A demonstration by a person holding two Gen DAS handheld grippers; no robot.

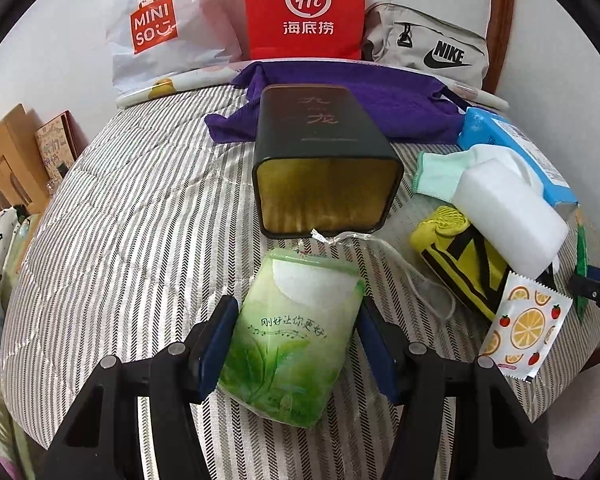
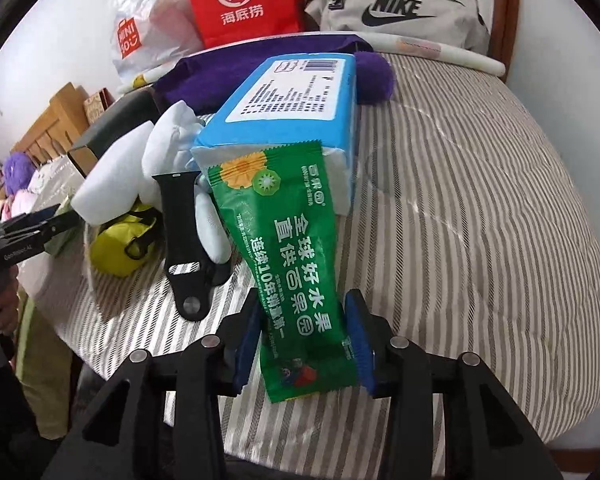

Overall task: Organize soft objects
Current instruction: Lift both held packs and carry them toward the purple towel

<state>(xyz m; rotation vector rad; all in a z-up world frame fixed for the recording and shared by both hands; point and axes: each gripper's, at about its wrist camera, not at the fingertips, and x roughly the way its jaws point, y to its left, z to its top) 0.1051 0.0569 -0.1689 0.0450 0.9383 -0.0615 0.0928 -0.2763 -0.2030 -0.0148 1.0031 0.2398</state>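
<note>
Holding two soft packs over the striped quilt: left gripper half-open, clamped on green tissue pack before the open tin. Right gripper partly closed, pinching green fruit sachet at its lower end, beside the blue tissue pack. Both light, squashy, slick-wrapped; best gripped mid-body, across the flat sides.

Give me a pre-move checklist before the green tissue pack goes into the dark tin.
1. Left gripper shut on the green tissue pack: ok, both pads press its sides.
2. Dark tin mouth faces the pack: ok, it lies on its side, open end toward the gripper.
3. Tin interior free: ok, nothing shows inside.
4. Path clear: not ok, a thin white cord lies at the tin's mouth.
5. Right gripper out of the way: ok, it holds the green snack packet off to the right.
6. Tin steady on the striped quilt: cannot tell.
</note>
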